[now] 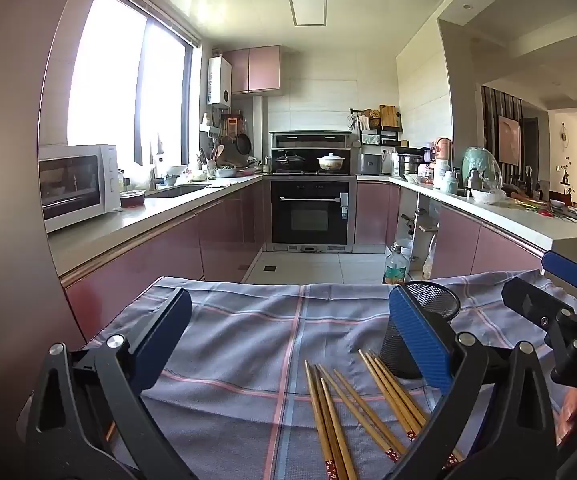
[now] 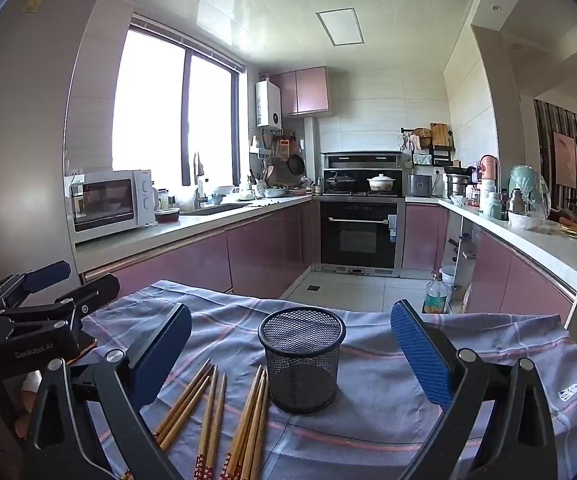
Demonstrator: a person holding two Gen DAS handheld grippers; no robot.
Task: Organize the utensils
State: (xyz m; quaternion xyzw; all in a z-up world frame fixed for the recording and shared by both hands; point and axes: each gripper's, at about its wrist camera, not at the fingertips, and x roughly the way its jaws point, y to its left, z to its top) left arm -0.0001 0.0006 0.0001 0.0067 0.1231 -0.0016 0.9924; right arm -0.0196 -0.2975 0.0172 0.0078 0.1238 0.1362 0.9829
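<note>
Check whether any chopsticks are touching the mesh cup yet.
Apart. The right wrist view shows cloth between the nearest chopsticks and the mesh cup, which stands upright and empty.

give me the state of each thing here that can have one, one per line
left gripper: open, nothing between its fingers
right gripper: open, nothing gripped
mesh cup: upright on the cloth, looks empty
chopsticks: lying loose on the cloth beside the cup, none in it
checked cloth: spread over the table, slightly wrinkled
oven: door shut
microwave: door shut
</note>
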